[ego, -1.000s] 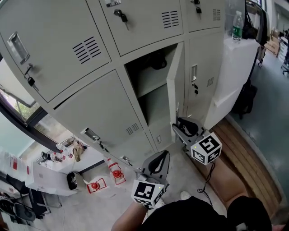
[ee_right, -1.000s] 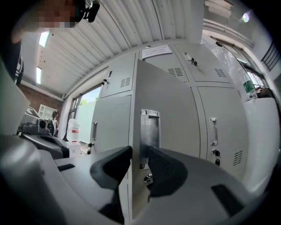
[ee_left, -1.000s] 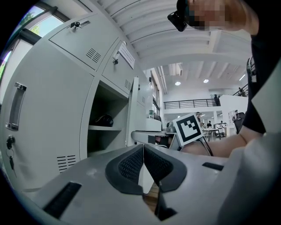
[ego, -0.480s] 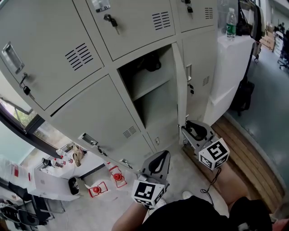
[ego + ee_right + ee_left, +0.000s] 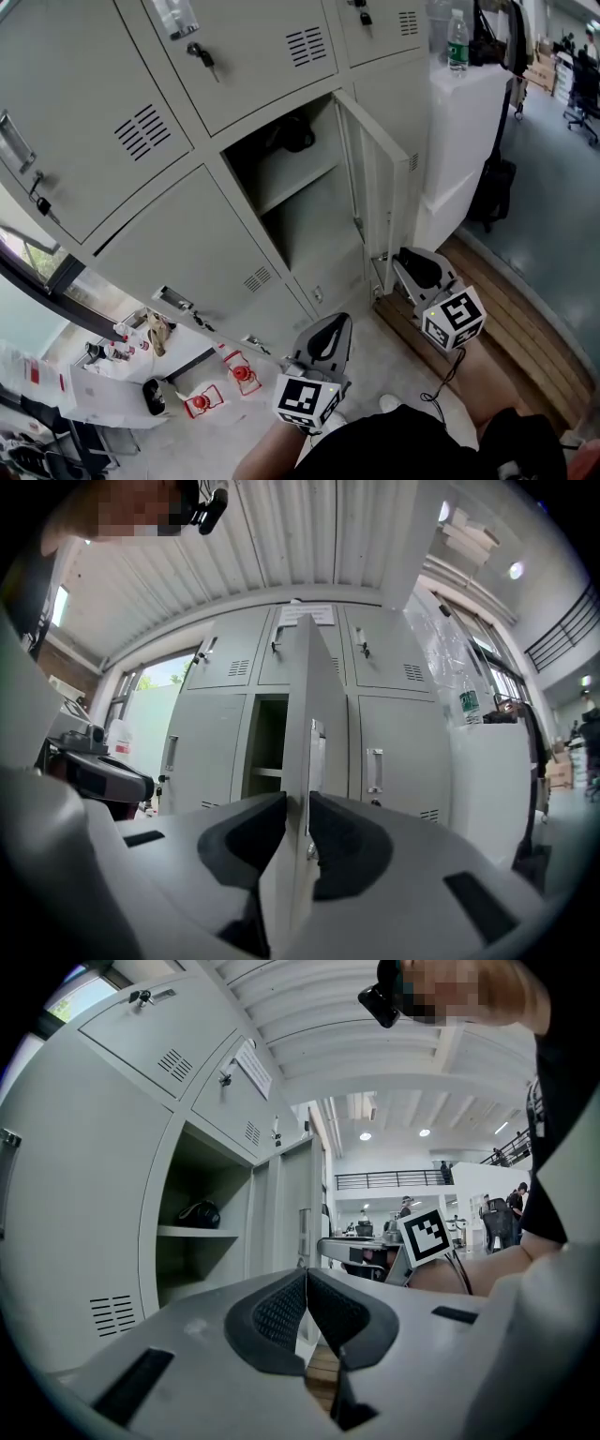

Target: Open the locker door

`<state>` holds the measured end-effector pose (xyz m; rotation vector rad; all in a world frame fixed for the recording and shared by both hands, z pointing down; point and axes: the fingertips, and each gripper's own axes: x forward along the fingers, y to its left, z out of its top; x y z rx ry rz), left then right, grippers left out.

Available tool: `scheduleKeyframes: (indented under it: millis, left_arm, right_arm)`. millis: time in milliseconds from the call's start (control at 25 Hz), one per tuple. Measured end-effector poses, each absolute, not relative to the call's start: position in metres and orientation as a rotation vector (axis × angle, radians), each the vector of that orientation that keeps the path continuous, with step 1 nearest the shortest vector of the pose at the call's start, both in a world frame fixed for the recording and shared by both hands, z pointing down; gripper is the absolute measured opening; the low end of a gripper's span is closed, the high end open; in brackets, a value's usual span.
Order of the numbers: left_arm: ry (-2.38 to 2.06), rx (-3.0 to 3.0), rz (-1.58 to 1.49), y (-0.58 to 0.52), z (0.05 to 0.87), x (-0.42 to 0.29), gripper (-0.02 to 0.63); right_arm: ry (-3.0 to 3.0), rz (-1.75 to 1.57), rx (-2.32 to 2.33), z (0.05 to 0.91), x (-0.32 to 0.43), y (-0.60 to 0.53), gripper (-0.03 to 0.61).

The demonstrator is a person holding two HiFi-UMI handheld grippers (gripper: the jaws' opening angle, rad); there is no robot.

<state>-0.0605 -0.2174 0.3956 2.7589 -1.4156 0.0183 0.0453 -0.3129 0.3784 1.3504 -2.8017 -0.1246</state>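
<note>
The grey locker door (image 5: 375,187) stands swung out from its compartment (image 5: 300,216), edge-on in the right gripper view (image 5: 314,686). My right gripper (image 5: 398,267) is at the door's lower free edge. Its jaws are closing, with the door's edge between the pads (image 5: 298,808) and both pads against it. A dark bag (image 5: 292,134) lies on the compartment's upper shelf. My left gripper (image 5: 330,323) hangs low in front of the lockers, shut with nothing between its pads (image 5: 307,1283).
Closed lockers with keys in their locks (image 5: 204,56) surround the open one. A white cabinet (image 5: 459,131) with a water bottle (image 5: 457,42) stands to the right. A wooden platform (image 5: 506,319) runs along the floor. Red items (image 5: 242,373) lie on the floor at lower left.
The door has swung further out toward me, and the right gripper has moved right and toward me with its edge. The left gripper has stayed in place.
</note>
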Motion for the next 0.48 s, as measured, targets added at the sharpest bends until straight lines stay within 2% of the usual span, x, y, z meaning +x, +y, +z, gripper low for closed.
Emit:
scheduleKeyframes:
  millis: [480]
  left_arm:
    - [-1.397,2.746,0.022,-0.219,0.399,-0.049,0.017]
  right_arm:
    - [-2.716,-0.09,1.517,0.379,0.085,-0.322,0.11]
